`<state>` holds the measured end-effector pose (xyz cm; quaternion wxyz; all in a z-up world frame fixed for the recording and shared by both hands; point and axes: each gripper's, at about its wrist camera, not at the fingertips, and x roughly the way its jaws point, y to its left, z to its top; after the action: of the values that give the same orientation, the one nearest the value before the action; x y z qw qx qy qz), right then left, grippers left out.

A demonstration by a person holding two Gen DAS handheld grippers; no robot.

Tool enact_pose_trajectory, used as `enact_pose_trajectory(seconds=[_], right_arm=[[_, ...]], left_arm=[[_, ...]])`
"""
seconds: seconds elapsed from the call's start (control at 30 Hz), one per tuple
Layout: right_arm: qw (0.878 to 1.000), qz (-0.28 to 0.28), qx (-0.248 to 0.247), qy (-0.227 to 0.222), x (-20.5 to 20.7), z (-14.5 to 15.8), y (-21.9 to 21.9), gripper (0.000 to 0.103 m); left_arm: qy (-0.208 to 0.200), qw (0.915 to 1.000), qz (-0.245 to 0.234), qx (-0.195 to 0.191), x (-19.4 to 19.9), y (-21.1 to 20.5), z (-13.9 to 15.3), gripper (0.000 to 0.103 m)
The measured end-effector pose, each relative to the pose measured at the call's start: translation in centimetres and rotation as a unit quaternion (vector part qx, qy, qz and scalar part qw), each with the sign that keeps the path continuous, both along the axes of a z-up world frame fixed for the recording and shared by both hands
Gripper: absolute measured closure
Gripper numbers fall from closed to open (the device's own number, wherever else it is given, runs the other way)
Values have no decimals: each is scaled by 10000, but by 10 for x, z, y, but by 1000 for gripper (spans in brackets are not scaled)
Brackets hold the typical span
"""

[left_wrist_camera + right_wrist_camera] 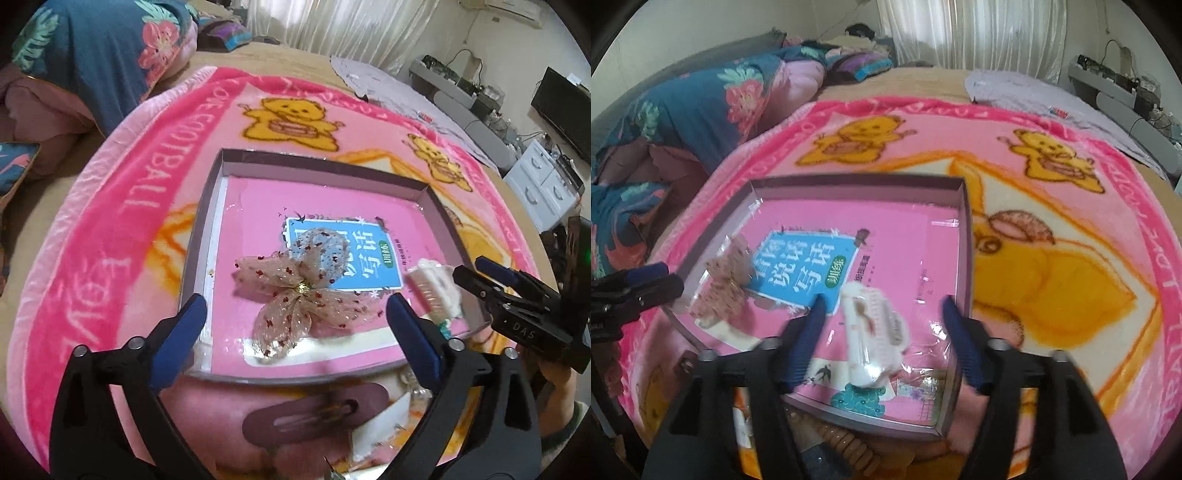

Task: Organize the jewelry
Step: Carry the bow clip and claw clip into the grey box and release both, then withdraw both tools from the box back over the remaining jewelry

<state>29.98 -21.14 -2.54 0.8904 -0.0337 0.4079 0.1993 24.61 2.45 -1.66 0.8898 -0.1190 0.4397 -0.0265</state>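
Left wrist view has my left gripper (295, 306) spread wide over the bow (295, 291) lying in the tray (314, 162), right gripper (882, 314) open around the comb (875, 325), so I'd lift both straight out before grabbing that hair clip (314, 415).

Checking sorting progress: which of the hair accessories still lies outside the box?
The mauve snap clip, flat on the blanket in front of the box. The sheer bow and white clip lie inside.

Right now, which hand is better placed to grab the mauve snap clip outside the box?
Left. The snap clip lies just below its open fingers; the right wrist view doesn't show it.
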Motion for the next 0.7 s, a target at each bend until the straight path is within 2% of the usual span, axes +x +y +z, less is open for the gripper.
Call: enact_pose_trajectory(seconds=[0.13,0.27,0.5,0.7], right_arm=[[9997,-92,169,-150,-9,17,-10,17],[9991,-199,274,-272,-25,27,-20,11],[9980,-328,332,-437,-52,42,-33,9],[9947,-397,567,-757,-84,73,-38,6]], left_arm=[[-104,9999,51,57,-10,-1,13,9],[-199,9998,59,56,-19,0,24,9],[-360,9992,171,39,-37,2,41,9],[-659,9976,231,17,-63,5,61,9]])
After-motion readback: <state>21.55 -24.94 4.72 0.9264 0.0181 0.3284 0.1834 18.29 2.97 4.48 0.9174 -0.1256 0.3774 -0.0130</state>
